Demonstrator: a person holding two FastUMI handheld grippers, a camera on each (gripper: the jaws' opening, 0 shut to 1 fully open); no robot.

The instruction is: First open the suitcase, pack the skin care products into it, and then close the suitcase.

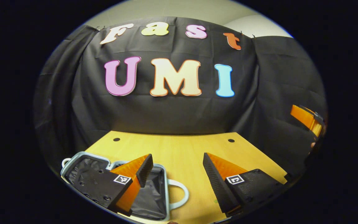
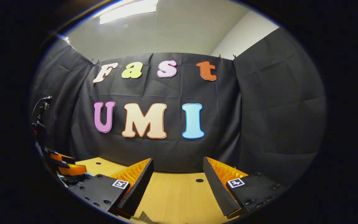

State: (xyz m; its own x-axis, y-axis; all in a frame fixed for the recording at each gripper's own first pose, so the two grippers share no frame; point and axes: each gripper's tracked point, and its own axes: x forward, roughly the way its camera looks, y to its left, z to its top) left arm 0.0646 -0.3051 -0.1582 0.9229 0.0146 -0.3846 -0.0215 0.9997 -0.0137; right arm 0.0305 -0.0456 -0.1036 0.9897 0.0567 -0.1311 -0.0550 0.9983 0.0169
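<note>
Holding both tools above the table, I note:
Left gripper (image 1: 177, 169): fingers spread wide, nothing between them, raised over the wooden table (image 1: 182, 149).
Right gripper (image 2: 177, 174): fingers spread apart too, holding nothing.
Markers: a square black-and-white tag (image 1: 235, 179) on each finger mount; I can read no brand writing there.
Suitcase (image 1: 163, 199): small, pale blue, open, black lining showing, lying under my left finger with its handle (image 1: 180, 194) toward table centre.

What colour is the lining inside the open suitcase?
Black, inside a pale grey-blue shell; the suitcase shows best in the left gripper view.
</note>
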